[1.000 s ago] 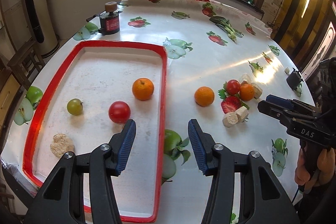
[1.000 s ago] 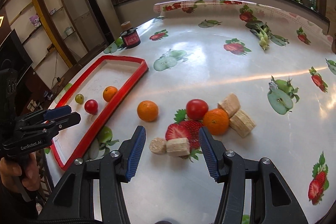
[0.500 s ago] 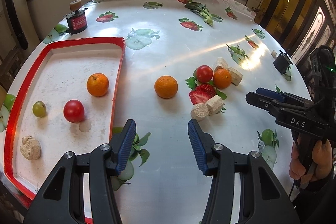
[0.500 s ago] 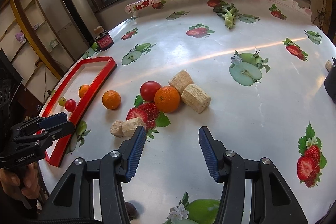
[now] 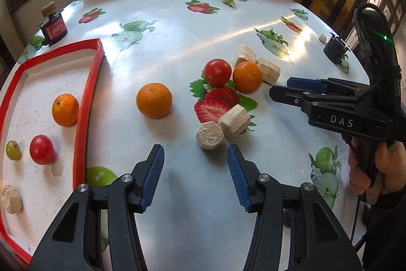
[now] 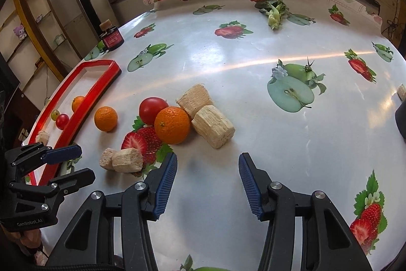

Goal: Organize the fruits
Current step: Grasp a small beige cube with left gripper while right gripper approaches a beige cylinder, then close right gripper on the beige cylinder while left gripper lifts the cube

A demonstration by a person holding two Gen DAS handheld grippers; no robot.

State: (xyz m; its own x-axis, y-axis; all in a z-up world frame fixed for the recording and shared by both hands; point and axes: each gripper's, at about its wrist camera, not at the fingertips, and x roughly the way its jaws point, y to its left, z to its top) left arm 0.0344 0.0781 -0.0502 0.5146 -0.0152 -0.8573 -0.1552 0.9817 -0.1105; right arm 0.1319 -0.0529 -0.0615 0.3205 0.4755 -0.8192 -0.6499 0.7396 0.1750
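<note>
1. Left wrist view:
   - Jaws of the left gripper (image 5: 194,161) are spread wide and hold nothing.
   - They hover low over the tablecloth (image 5: 177,24).
   - A loose orange (image 5: 154,103) lies ahead and slightly left of the jaw gap, alone, between the red tray (image 5: 87,95) and the fruit cluster.
   - Two pale cut chunks (image 5: 220,126) sit just beyond the right fingertip.
   - The tray already holds an orange, a tomato (image 5: 41,149) and a grape (image 5: 12,149).
   - The right gripper (image 5: 286,88) comes in from the right, pointing at the cluster. Whether it is parted cannot be told from this side-on angle.

2. Right wrist view:
   - The right gripper's jaws are parted and empty, aimed at bare cloth.
   - The second orange (image 6: 172,128) lies ahead-left of them, touching a tomato (image 6: 153,110) and a chunk (image 6: 212,125).
   - The lone orange is farther left, near the tray rim.

3. Judgement: the left gripper is nearer the lone orange. Being round, it needs no wrist turn, only a short push forward and left.
</note>
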